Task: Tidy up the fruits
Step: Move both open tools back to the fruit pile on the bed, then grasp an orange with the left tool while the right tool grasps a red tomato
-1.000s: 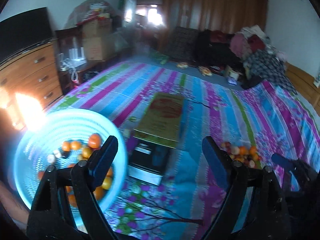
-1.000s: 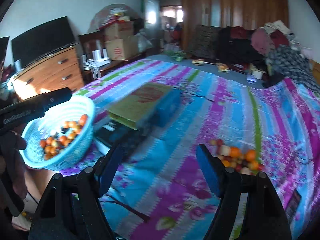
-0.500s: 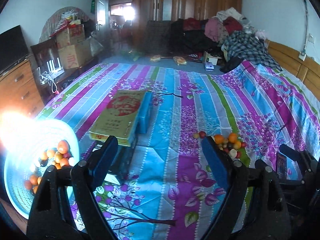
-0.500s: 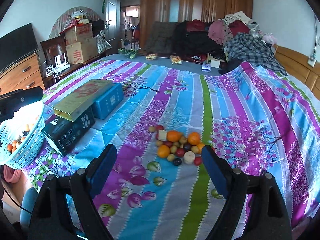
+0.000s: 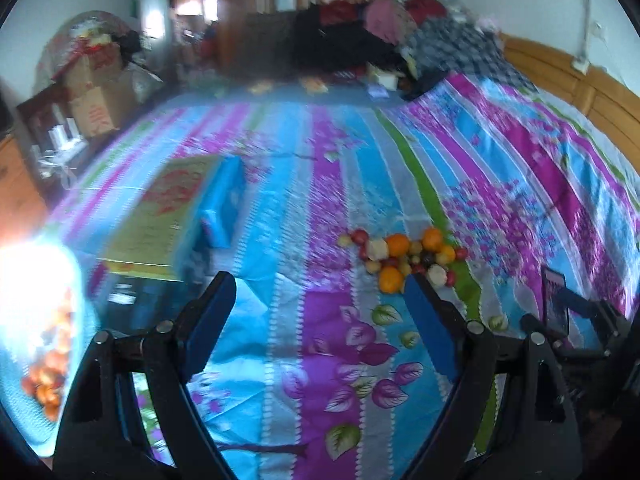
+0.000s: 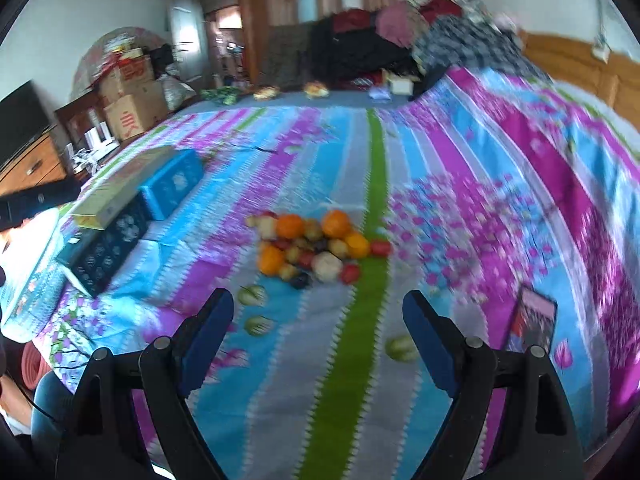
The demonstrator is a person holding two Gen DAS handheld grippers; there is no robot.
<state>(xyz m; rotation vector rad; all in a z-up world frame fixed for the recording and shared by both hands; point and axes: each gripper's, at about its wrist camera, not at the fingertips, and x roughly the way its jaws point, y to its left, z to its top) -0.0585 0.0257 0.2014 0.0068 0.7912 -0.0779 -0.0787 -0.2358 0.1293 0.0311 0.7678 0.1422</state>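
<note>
A pile of small fruits (image 6: 314,246), oranges among red, yellow and pale ones, lies on the striped bedspread (image 6: 360,380). In the left wrist view the fruit pile (image 5: 404,254) sits just beyond my left gripper's right fingertip. My left gripper (image 5: 320,300) is open and holds nothing. My right gripper (image 6: 318,312) is open too, empty, hovering short of the pile. A light blue basket (image 5: 86,320) with oranges inside shows at the far left of the left wrist view, washed out by glare.
Stacked boxes (image 6: 132,204), one blue, one dark, one yellow-topped, lie on the bed left of the pile. A dark phone (image 6: 534,320) rests at the right. Clothes (image 6: 420,28) are heaped at the bed's far end. A wooden dresser (image 6: 32,168) stands left.
Both views have swung right, from the basket toward the fruit pile, which now looks closer and more central. The basket has slid to the left edge. The right jaws stand a little wider.
</note>
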